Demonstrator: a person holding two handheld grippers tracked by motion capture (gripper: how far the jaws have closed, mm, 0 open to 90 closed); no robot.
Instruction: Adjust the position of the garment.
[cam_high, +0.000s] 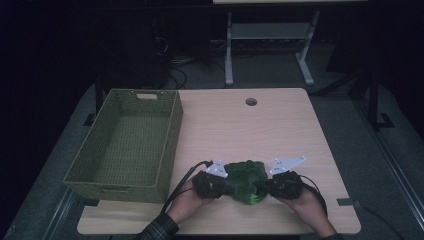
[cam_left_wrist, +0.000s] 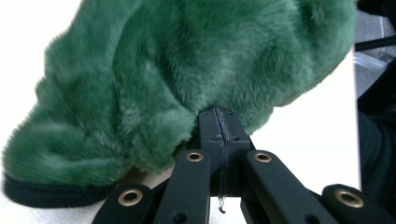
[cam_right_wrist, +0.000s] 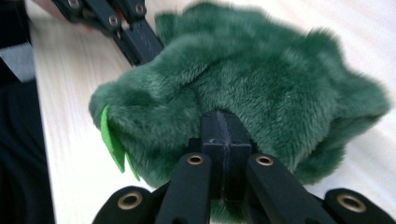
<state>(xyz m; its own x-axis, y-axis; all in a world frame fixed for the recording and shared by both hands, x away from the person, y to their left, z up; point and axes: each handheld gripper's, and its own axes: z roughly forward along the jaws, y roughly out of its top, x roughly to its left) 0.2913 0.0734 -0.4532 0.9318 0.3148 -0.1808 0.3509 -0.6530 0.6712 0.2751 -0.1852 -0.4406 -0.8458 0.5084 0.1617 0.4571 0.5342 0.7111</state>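
1. Looking down in the high view, a green plush item (cam_high: 245, 180) is seen at the near edge of the wooden table (cam_high: 280, 130), held between the left gripper (cam_high: 226, 184) at its left side and the right gripper (cam_high: 264, 187) at its right side. A green woven basket (cam_high: 170, 145) stands to the left, just beside the left hand, with its far end well apart. If a move toward the basket is intended, the plush could be snagged on the basket's near right rim should it be carried too low.

2. In the left gripper view, the jaws of the left gripper (cam_left_wrist: 219, 122) are pressed together on a fold of the plush item (cam_left_wrist: 187, 65). Only fur and a thin pinch of fabric appear to be caught, so the grip could be lost if the soft pile slides out under the item's weight.

3. In the right gripper view, the jaws of the right gripper (cam_right_wrist: 223, 127) are likewise pressed together on the plush item (cam_right_wrist: 261, 79), with a bright green felt tab (cam_right_wrist: 111, 140) hanging at its left. The left gripper (cam_right_wrist: 140, 46) is seen pinching the far side. If the two hands are drawn apart or lifted unevenly, the fabric could be stretched and torn free from one pinch, leaving the item dangling or dropped off the near table edge.
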